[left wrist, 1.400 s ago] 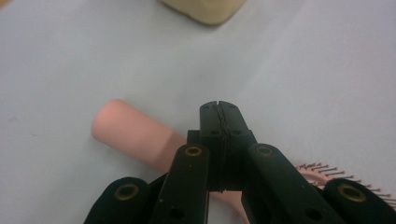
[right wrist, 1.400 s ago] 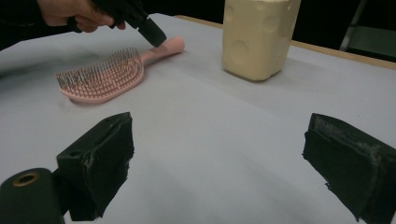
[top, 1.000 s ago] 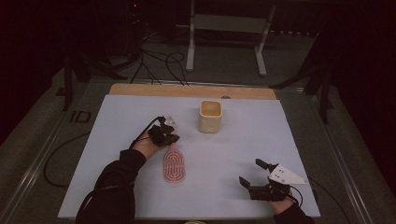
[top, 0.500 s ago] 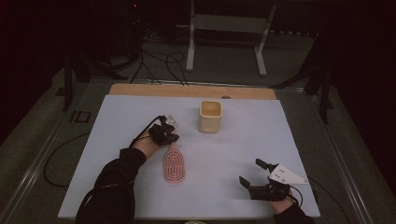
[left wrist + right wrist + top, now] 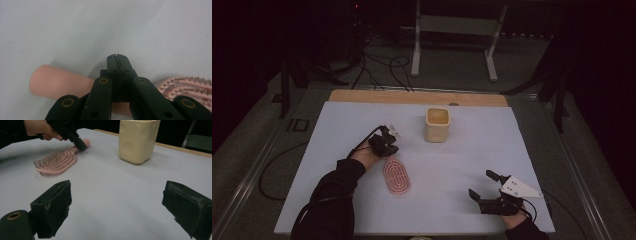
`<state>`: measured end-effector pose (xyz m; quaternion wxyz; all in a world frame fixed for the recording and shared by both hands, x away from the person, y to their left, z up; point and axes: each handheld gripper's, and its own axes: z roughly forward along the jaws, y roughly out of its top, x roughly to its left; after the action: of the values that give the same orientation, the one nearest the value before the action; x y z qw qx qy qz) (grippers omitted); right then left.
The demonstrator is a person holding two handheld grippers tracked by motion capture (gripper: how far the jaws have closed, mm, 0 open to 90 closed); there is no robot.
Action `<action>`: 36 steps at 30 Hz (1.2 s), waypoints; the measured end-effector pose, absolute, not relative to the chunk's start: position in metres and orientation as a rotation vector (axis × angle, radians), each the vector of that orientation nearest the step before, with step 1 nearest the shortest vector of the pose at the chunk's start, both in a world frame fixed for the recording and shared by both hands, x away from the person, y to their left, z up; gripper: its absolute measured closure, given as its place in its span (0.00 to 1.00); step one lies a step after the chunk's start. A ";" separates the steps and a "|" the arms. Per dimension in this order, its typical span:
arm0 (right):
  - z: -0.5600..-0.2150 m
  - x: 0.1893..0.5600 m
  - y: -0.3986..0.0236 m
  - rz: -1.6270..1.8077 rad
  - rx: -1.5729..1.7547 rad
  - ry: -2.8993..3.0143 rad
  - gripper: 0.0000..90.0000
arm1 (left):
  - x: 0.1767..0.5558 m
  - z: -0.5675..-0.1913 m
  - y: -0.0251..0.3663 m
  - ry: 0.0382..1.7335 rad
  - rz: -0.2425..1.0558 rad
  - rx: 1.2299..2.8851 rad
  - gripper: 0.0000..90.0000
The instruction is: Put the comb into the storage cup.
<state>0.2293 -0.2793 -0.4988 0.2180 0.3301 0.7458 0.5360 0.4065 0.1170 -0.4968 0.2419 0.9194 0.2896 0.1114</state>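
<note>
A pink hairbrush [image 5: 396, 176] lies bristles up on the white table top [image 5: 492, 145], with its handle [image 5: 50, 81] pointing toward the far side. My left gripper [image 5: 387, 145] is shut, its tips [image 5: 117, 57] pressed together right over that handle with nothing seen between them. From the right gripper view, the left gripper [image 5: 81, 146] points down at the handle's neck next to the bristled head [image 5: 56, 160]. My right gripper [image 5: 481, 183] rests open near the front right of the table, its jaws wide apart and holding nothing [image 5: 120, 202].
A cream square cup [image 5: 437, 124] stands upright at the middle back, also seen from the right gripper [image 5: 137, 140]. A wooden strip [image 5: 412, 97] runs along the far edge. Cables and a metal stand [image 5: 457, 30] are on the floor beyond.
</note>
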 end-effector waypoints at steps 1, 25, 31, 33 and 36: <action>-0.499 0.230 -0.279 1.484 0.915 2.064 0.09 | 0.406 -0.497 0.121 0.799 0.309 2.512 1.00; -0.499 0.230 -0.280 1.488 0.934 2.057 0.09 | 0.374 -0.493 0.187 0.910 0.302 2.530 1.00; -0.499 0.230 -0.279 1.476 0.930 2.059 0.09 | 0.360 -0.494 0.194 0.922 0.299 2.532 1.00; -0.499 0.231 -0.279 1.479 0.935 2.055 0.09 | 0.355 -0.493 0.195 0.923 0.299 2.538 1.00; -0.499 0.231 -0.279 1.475 0.938 2.056 0.09 | 0.349 -0.493 0.197 0.926 0.292 2.547 1.00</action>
<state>0.2307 -0.2786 -0.4987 0.2196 0.3390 0.7434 0.5331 0.3486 0.1967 -0.4928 0.2063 0.9144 0.3324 0.1047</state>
